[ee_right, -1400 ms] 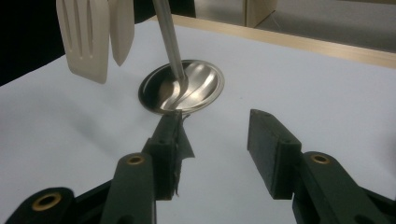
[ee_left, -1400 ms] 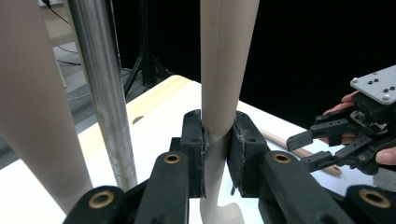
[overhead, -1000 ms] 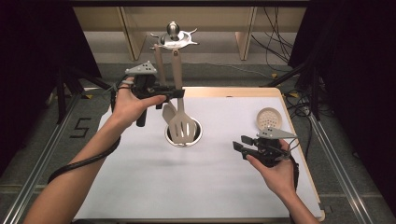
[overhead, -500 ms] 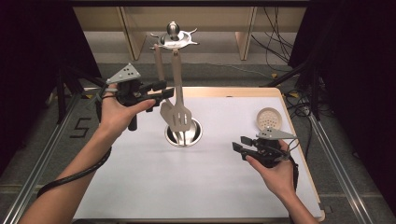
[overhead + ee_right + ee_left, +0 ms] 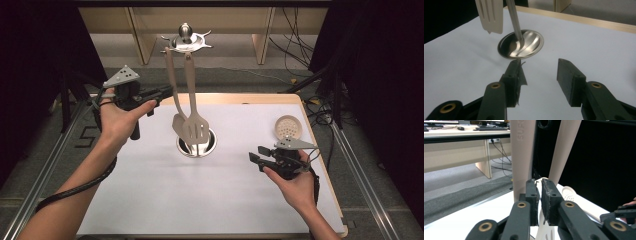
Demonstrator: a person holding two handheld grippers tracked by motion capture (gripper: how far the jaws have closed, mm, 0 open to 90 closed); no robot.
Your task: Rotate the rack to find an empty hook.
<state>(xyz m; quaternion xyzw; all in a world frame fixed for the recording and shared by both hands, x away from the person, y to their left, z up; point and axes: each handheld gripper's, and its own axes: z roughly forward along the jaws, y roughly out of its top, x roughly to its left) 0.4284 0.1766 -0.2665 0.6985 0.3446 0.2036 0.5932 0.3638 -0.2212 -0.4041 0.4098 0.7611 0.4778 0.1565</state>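
A metal utensil stand rises from a round base to a hooked hub. Two beige utensils hang from it: a slotted spatula and a spoon-like one behind it. My left gripper is held up just left of their handles, clear of them. Its jaws have just been closing and now stand shut with nothing between them; the two handles rise right behind them. My right gripper hovers low over the table's right side, open and empty, facing the base and the spatula blade.
A round beige perforated skimmer lies on the white sheet just beyond my right gripper. The table has a wooden rim at the back and right. Metal rails run along both sides, with cables on the floor behind.
My left gripper has drawn back to the left, away from the spatula handle, and its jaws have shut. The spatula has swung back to hang by the pole. The right hand has stayed put.
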